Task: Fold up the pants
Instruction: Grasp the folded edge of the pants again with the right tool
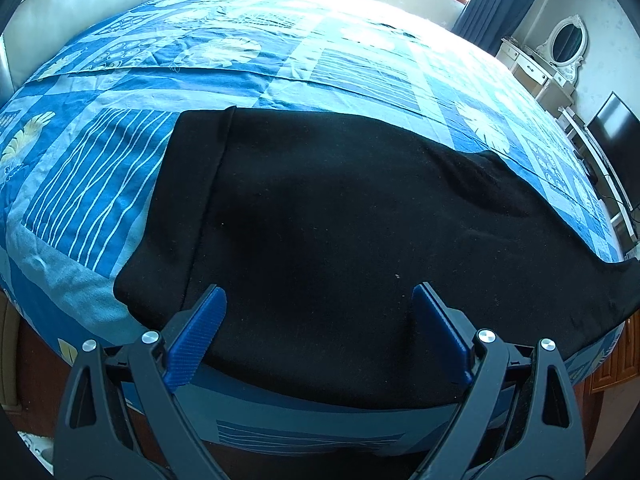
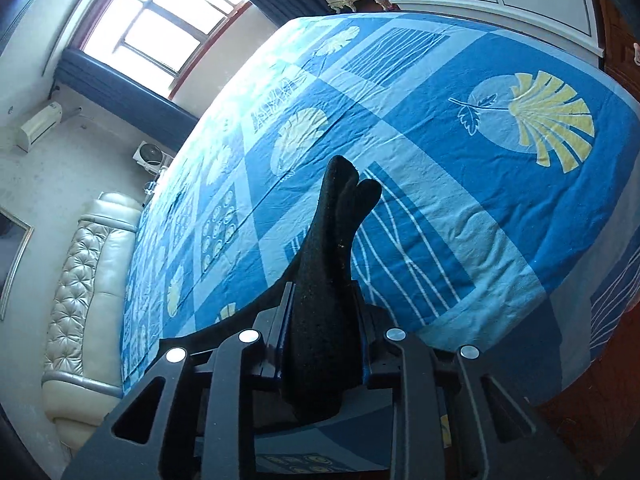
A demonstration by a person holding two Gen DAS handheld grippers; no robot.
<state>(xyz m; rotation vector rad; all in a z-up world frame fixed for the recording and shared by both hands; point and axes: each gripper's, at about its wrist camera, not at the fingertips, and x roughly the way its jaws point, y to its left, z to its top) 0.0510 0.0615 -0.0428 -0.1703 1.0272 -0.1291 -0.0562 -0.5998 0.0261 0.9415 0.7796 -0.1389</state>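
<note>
pants (image 1: pixel 340 220) flat near bed (image 1: pixel 120 184) edge, one fold pinched in right tool (image 2: pixel 324 300)

Black pants (image 1: pixel 320 208) on a bed

They lie spread flat near the blue patterned bed's (image 1: pixel 120 168) edge, dark and fuzzy, one seam running down the left side; a bunched fold (image 2: pixel 332 264) of them stands lifted, pinched upright.

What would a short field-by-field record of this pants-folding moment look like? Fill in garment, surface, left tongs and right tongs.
garment: black pants, lying spread on the bed
surface: blue patterned bedspread
left tongs: left tongs open, blue pads either side of the near edge of the pants, not pressing
right tongs: right tongs shut on a bunched fold of the pants, which sticks up past the tips
</note>
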